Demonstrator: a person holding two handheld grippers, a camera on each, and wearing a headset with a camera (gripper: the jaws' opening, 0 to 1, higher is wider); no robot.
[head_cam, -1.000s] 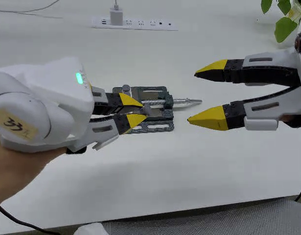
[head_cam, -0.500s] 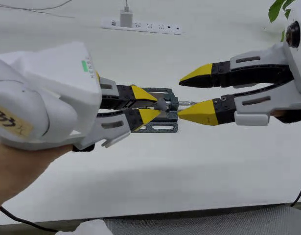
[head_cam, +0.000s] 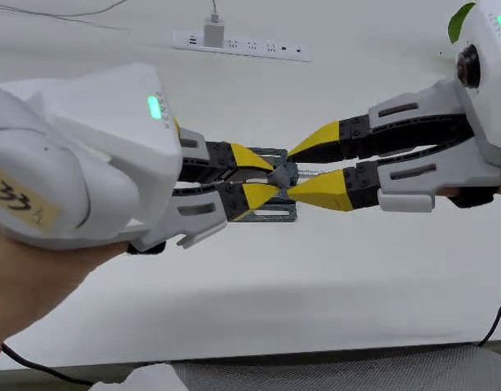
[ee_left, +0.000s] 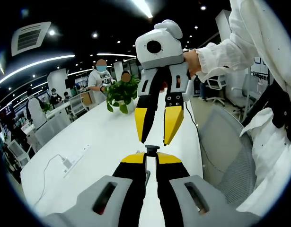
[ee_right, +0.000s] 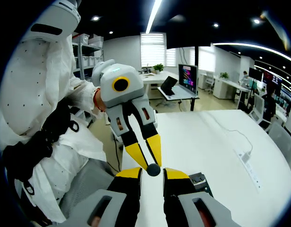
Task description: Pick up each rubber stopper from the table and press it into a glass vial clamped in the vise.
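Observation:
A small dark grey rubber stopper (head_cam: 279, 176) is pinched at the tips of my left gripper (head_cam: 265, 176), which is shut on it and held above the table. My right gripper (head_cam: 292, 173) faces it from the right, open, its yellow tips just above and below the stopper. In the left gripper view the stopper (ee_left: 151, 149) sits at my jaw tips, with the right gripper (ee_left: 154, 140) hanging over it. The right gripper view shows the stopper (ee_right: 153, 169) between its own jaws. The dark vise (head_cam: 273, 213) lies on the table behind both grippers, mostly hidden.
A white power strip (head_cam: 242, 45) with a plugged charger lies at the table's far edge. A green plant (head_cam: 460, 21) stands at the far right. A grey mat (head_cam: 356, 371) runs along the near edge. A person in a white suit (ee_right: 41, 94) holds both grippers.
My right gripper has moved left toward the left gripper, and its tips now flank the stopper. The left gripper has kept its hold and edged slightly right.

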